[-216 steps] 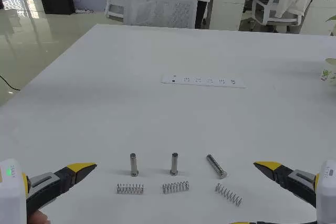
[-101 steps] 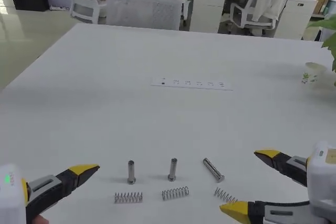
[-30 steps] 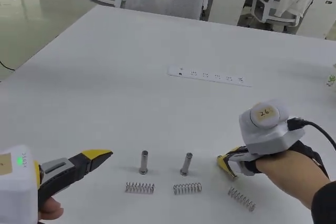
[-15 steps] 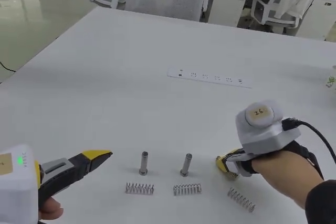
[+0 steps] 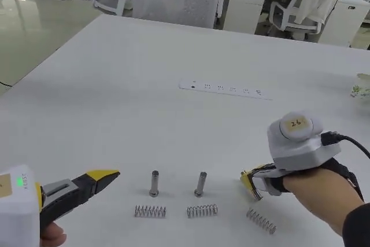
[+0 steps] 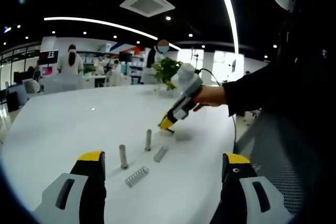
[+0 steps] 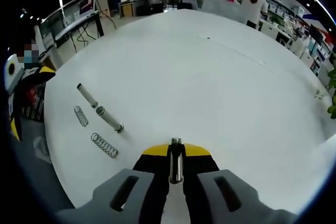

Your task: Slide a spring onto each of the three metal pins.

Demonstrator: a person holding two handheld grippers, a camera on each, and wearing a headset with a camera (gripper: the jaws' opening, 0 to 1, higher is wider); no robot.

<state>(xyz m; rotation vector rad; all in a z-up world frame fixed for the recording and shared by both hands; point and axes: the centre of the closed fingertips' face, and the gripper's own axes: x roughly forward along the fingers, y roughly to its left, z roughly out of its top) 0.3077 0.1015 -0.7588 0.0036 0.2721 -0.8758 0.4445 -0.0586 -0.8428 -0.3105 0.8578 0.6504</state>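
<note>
Left claw [image 6: 164,157] sits low at the near-left corner with its jaws spread wide and nothing between them; its yellow tip points at the row of parts. Left pin [image 5: 154,183] stands upright on the white surface [image 5: 173,131], and the left spring [image 5: 150,212] lies flat just in front of it, apart. Mid pin [image 5: 200,183] is upright too, with the mid spring [image 5: 202,211] lying in front of it, also apart. Right claw [image 5: 250,180] is pressed together on the third pin [image 7: 176,165], which runs along the jaws with its end poking past the yellow tips (can't tell if it touches the surface). Right spring [image 5: 260,221] lies at an angle just beside that claw, on the near side. In the right gripper view the springs lie near the surface's near edge. Beyond the pins there is wide bare surface up to the power strip [image 5: 225,89], then more to the far edge, where chairs [image 5: 173,4] stand. The left edge runs off diagonally, well apart from the parts.
</note>
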